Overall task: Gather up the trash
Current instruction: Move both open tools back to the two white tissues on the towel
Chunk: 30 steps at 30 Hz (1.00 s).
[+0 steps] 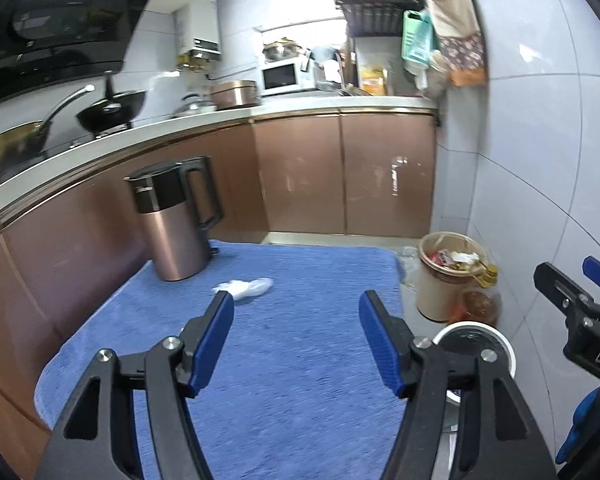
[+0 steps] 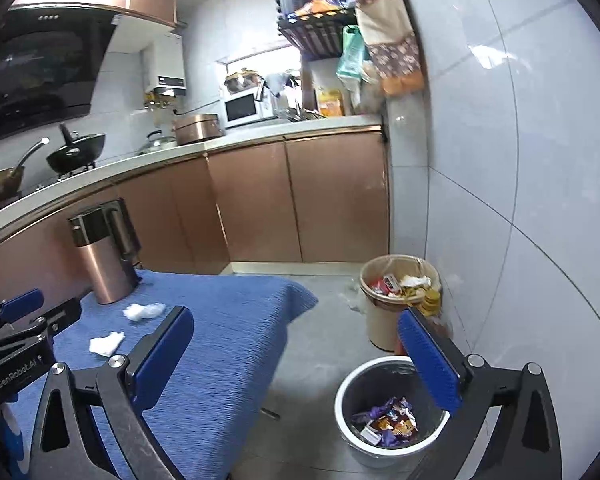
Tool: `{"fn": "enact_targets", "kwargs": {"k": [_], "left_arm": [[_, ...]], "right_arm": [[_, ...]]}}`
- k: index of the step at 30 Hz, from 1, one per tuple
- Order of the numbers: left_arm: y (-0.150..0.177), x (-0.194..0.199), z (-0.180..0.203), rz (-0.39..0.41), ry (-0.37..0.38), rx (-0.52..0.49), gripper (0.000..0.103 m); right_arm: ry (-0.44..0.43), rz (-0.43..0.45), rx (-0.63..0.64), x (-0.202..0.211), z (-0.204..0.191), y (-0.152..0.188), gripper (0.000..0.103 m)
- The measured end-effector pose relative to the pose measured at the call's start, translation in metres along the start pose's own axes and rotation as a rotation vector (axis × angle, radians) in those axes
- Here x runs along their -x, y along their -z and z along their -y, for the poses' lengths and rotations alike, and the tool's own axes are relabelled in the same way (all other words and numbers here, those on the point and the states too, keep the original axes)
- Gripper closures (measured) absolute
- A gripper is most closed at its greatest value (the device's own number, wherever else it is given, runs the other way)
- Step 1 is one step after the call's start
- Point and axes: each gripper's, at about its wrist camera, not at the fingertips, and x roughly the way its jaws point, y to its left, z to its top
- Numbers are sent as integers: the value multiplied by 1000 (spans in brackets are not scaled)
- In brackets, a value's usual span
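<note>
Two crumpled white tissues (image 2: 145,312) on blue cloth (image 2: 228,340); wrappers (image 2: 392,420) in white bin (image 2: 348,436)

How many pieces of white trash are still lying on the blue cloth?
2. A crumpled clear-white wrapper lies near the kettle; a white tissue lies nearer the left gripper. More could be hidden behind the grippers.
</note>
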Motion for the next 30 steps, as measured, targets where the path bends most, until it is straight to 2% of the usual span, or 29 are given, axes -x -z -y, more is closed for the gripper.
{"fn": "enact_targets", "kwargs": {"k": [5, 15, 23, 26, 30], "left_arm": [[5, 12, -16, 19, -23, 25, 39], [18, 8, -38, -6, -35, 55, 37], [43, -20, -80, -84, -23, 129, 37], [58, -39, -107, -131, 25, 155, 37], [68, -71, -131, -194, 41, 136, 37]], "right_arm": [[-12, -6, 39, 3, -20, 1, 0], [-12, -16, 81, 4, -41, 6, 0], [-80, -74, 97, -21, -47, 12, 0], [-130, -121, 106, -43, -51, 16, 0], [-198, -187, 137, -79, -64, 20, 0]]}}
